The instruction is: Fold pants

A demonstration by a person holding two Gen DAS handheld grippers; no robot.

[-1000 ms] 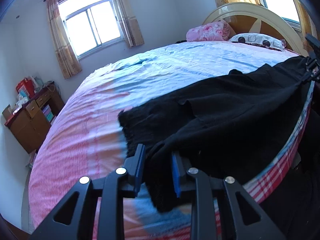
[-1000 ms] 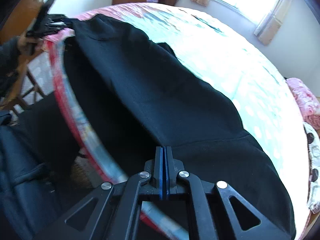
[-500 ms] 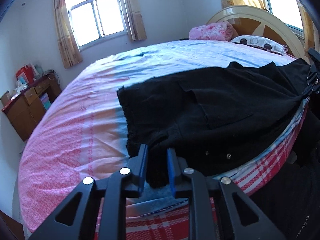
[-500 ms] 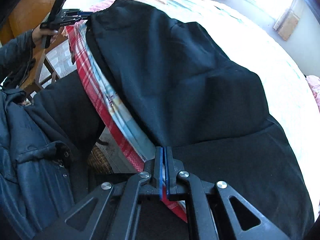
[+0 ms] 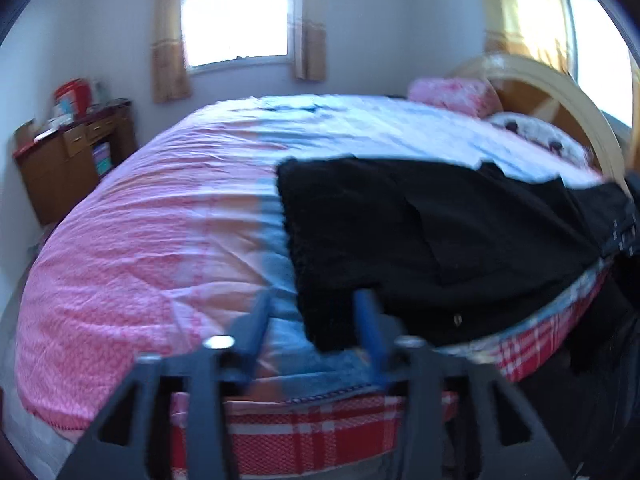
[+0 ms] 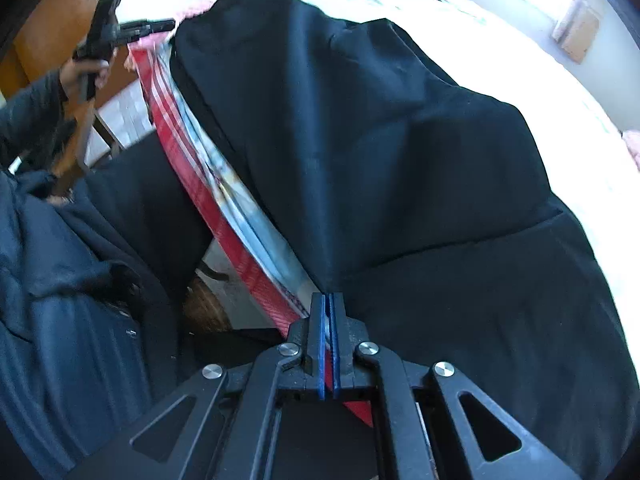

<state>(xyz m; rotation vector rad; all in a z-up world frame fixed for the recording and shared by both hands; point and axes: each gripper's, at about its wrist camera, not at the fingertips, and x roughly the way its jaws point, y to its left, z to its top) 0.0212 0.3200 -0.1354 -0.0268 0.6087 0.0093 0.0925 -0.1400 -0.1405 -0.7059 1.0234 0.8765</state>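
- Two pairs of tongs in view over one bed; black fabric pants (image 5: 420, 240) lie spread along the near edge of the bed, across the pink-and-pale-blue quilt (image 5: 160, 240).
- Left tongs (image 5: 312, 320): blue-padded jaws have just been opening and now stand apart. The corner of the pants' hem end lies between them, but the pads do not press on it; released.
- Left view is motion-blurred; fine detail of the hem edge cannot be made out.
- Right tongs (image 6: 329, 320): blue pads clenched together on a pinch of the pants (image 6: 380, 140) at the bed edge, cloth drawn up into a ridge running from the jaws.
- In the right view the left tongs (image 6: 160, 26) show at the far end of the pants, held by a hand (image 6: 86, 72) in a dark sleeve, tips just beside the cloth's corner.
- Red-and-white plaid sheet (image 5: 320, 432) hangs below the quilt along the bed's side; pants overlap the quilt edge near it.
- Background: wooden cabinet (image 5: 68, 168) at left against the wall, curtained window (image 5: 236, 20) behind the bed, pink pillow (image 5: 452, 94) by the curved wooden headboard (image 5: 560, 96).
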